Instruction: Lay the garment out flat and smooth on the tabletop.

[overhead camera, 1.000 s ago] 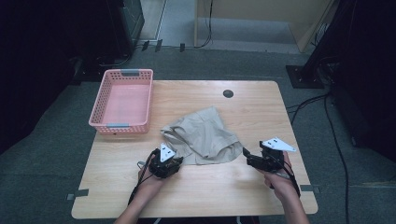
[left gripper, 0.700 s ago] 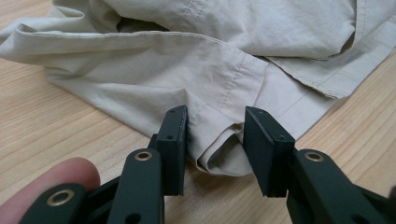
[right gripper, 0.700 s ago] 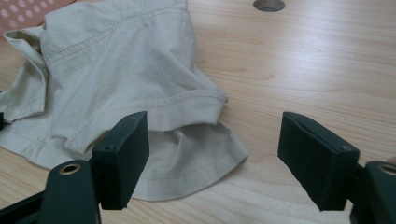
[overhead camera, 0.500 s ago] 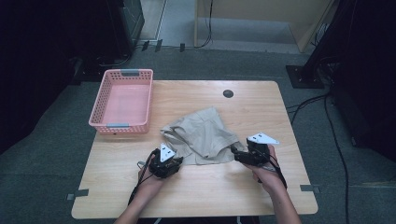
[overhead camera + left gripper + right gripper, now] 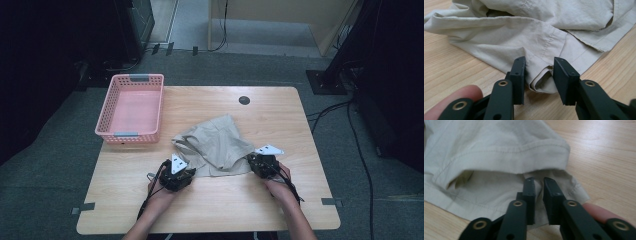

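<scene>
So over on the far left there's the pink basket [image 5: 131, 107], sitting at the table's [image 5: 210, 215] left edge, well apart from everything I'm handling, with a strip of bare wood between it and the cloth. Next comes my left gripper [image 5: 178, 171], parked at the near-left corner of the beige shorts [image 5: 216, 146]. In the left gripper view its jaws are partly spread with a bunched fold of hem [image 5: 541, 81] sitting between them; the cloth looks close to the left pad, but I honestly can't tell if the pads are really pressing it, and they've just been easing in a little. The shorts themselves lie crumpled in the middle of the table, a bit toward my side, the far edge folded over on itself. Then my right gripper [image 5: 256, 161] at the near-right corner of the shorts: its jaws have just been closing, and in the right gripper view they're nearly pressed together, pinching a thin bit of the hem [image 5: 537, 187] right at the leg opening. To the right of that it's plain wood all the way to the table edge, and there's a wide open band along the near edge under my hands too. Far side has a small dark round cap [image 5: 244, 100], well clear of the cloth.
</scene>
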